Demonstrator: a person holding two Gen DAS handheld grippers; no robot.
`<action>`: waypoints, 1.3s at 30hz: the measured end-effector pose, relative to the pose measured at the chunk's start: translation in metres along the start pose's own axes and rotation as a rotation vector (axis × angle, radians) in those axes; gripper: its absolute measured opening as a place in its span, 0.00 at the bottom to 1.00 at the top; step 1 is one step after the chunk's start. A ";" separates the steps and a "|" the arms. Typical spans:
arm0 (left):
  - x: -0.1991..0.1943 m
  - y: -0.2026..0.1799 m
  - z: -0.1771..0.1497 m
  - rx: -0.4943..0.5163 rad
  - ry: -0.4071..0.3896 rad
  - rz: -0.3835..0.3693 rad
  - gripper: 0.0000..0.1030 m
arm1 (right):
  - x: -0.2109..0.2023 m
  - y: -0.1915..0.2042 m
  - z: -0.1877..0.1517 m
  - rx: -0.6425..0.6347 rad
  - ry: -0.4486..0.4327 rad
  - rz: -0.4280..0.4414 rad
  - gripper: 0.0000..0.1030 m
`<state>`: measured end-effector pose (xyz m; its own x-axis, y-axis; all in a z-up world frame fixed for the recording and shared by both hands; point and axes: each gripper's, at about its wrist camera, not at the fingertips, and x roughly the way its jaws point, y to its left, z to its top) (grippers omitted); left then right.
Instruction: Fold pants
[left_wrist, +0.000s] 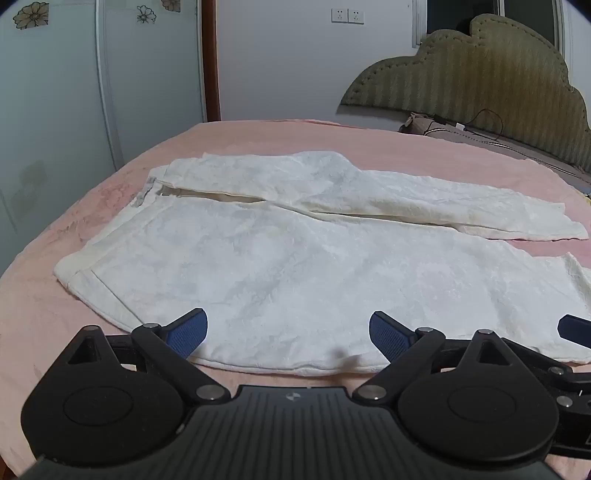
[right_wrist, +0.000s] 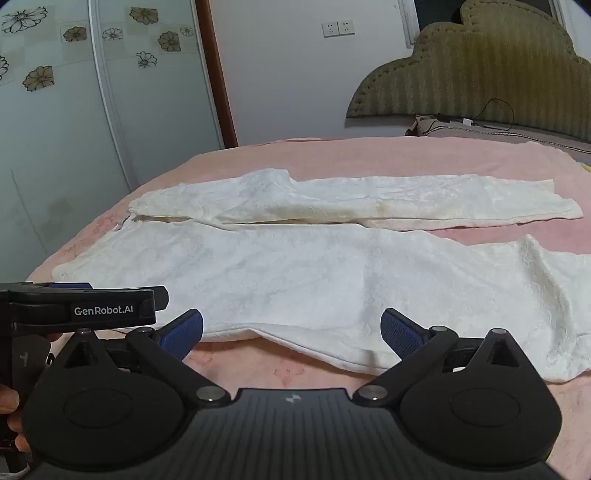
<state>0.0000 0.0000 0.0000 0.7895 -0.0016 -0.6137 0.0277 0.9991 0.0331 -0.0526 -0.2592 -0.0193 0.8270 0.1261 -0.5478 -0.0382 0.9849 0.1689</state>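
**Pants flat on the bed, both jaws wide**

I see white pants (left_wrist: 295, 258) spread flat on the pink bed (left_wrist: 74, 206). My left gripper (left_wrist: 288, 332) and right gripper (right_wrist: 291, 332) hover at the pants' near edge, jaws wide, empty.

Pants (left_wrist: 288, 266) flat on bed (left_wrist: 258, 136), seemingly unfolded.

The only readable text is "GenRobot.AI", in white letters on the black side of the left gripper (right_wrist: 83, 308), seen at nine o'clock in the right wrist view. A small pale emblem on each gripper's ribbed housing, at six o'clock, carries no legible letters.
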 end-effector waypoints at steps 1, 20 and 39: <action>0.000 0.000 0.000 -0.002 0.001 -0.003 0.94 | 0.000 0.001 0.001 -0.003 0.001 -0.006 1.00; -0.003 -0.006 -0.006 -0.011 0.021 -0.027 0.94 | 0.008 -0.004 -0.001 0.039 0.039 -0.069 1.00; -0.009 -0.006 -0.009 -0.014 -0.022 0.009 0.98 | 0.014 -0.006 -0.004 0.052 0.061 -0.081 1.00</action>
<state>-0.0129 -0.0054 -0.0016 0.8028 0.0064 -0.5963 0.0120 0.9996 0.0269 -0.0425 -0.2628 -0.0311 0.7906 0.0548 -0.6099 0.0576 0.9849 0.1633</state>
